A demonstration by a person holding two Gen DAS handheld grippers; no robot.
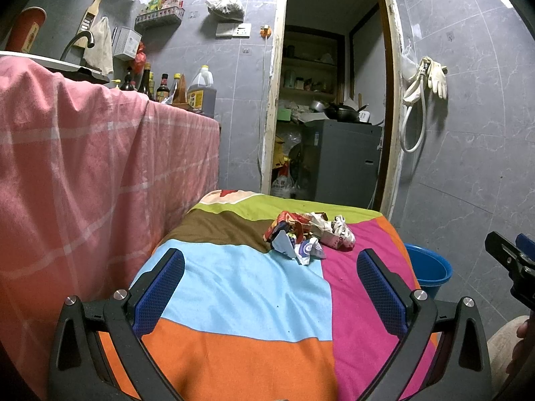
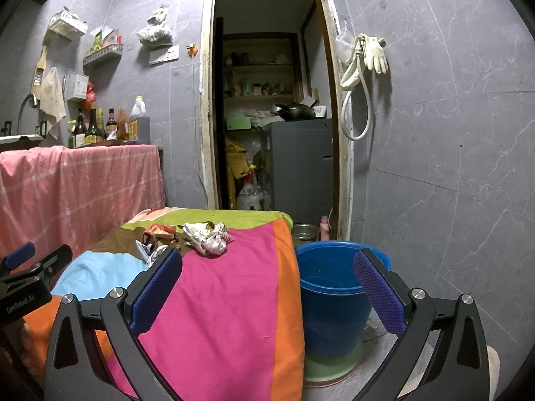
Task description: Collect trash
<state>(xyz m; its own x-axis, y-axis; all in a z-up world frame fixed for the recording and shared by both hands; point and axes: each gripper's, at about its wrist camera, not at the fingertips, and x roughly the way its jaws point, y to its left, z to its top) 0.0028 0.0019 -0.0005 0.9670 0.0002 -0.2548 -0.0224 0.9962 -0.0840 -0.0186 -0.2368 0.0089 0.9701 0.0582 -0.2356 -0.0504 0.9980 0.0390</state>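
Approach step: both tongs, left and right, spread apart and empty, must next reach the crumpled wrappers beside the blue bucket.

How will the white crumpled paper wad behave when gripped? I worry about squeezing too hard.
The white crumpled paper wad looks light and loosely balled, so it would probably squash rather than resist. It sits on the soft colourful cloth, so a push might tumble it. Its creased surface likely grips well.
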